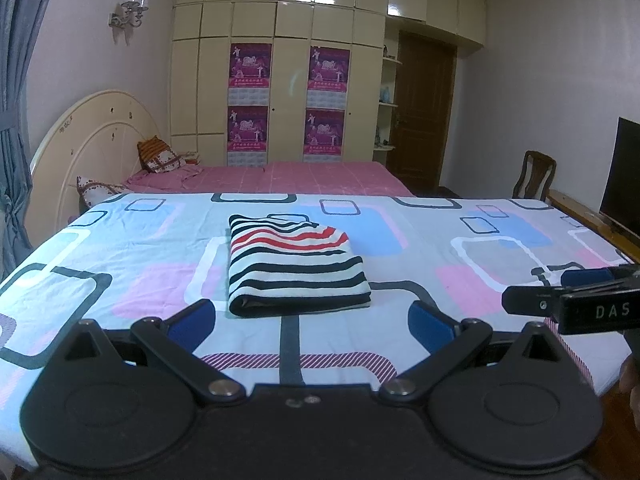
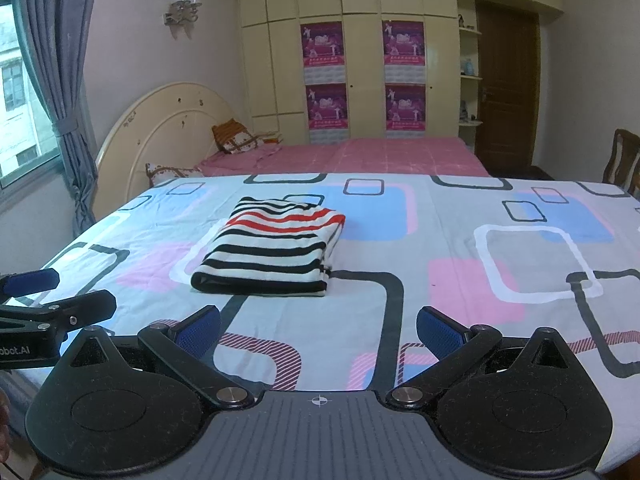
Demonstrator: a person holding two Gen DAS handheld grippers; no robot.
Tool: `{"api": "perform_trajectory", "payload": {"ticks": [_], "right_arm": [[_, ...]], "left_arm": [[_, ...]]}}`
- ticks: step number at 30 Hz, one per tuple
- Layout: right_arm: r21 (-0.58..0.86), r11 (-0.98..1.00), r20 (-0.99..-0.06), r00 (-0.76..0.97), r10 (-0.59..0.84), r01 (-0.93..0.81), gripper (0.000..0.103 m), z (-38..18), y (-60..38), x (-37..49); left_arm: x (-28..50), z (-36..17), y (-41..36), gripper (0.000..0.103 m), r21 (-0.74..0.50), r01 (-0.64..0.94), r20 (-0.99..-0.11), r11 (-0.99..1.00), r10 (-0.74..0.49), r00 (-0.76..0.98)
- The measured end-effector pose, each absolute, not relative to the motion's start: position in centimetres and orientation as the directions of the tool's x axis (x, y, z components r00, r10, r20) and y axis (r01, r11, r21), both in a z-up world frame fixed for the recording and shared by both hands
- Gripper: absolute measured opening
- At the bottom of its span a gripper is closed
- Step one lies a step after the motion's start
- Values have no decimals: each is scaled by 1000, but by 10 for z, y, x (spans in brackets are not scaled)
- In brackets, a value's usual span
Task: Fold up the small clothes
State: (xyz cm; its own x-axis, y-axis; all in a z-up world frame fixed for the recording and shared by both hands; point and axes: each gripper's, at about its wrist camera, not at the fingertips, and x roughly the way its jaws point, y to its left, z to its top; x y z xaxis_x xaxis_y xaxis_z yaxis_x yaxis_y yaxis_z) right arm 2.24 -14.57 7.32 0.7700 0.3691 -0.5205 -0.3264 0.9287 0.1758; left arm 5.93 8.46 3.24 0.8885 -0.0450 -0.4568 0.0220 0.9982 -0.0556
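Note:
A striped garment (image 1: 294, 266), white with black and red bands, lies folded into a neat rectangle on the patterned sheet (image 1: 500, 248). It also shows in the right wrist view (image 2: 272, 254). My left gripper (image 1: 312, 326) is open and empty, just short of the garment's near edge. My right gripper (image 2: 318, 332) is open and empty, a little nearer than the garment and to its right. Each gripper shows at the edge of the other's view, the right one (image 1: 568, 300) and the left one (image 2: 48, 300).
The sheet (image 2: 460, 264) covers a wide flat surface. Behind it is a pink bed (image 1: 280, 178) with pillows (image 1: 160, 156) and a cream headboard. A wardrobe, a brown door (image 1: 424, 112), a chair (image 1: 534, 176) and a dark screen (image 1: 622, 176) stand beyond.

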Motion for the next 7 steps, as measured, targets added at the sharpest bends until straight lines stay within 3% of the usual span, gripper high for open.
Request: {"api": "perform_trajectory", "payload": {"ticks": [7], "right_arm": [[176, 928, -522, 769, 370, -328, 103, 73, -146, 23]], "left_arm": [[60, 33, 86, 103, -65, 11, -448, 998, -40, 893]]}}
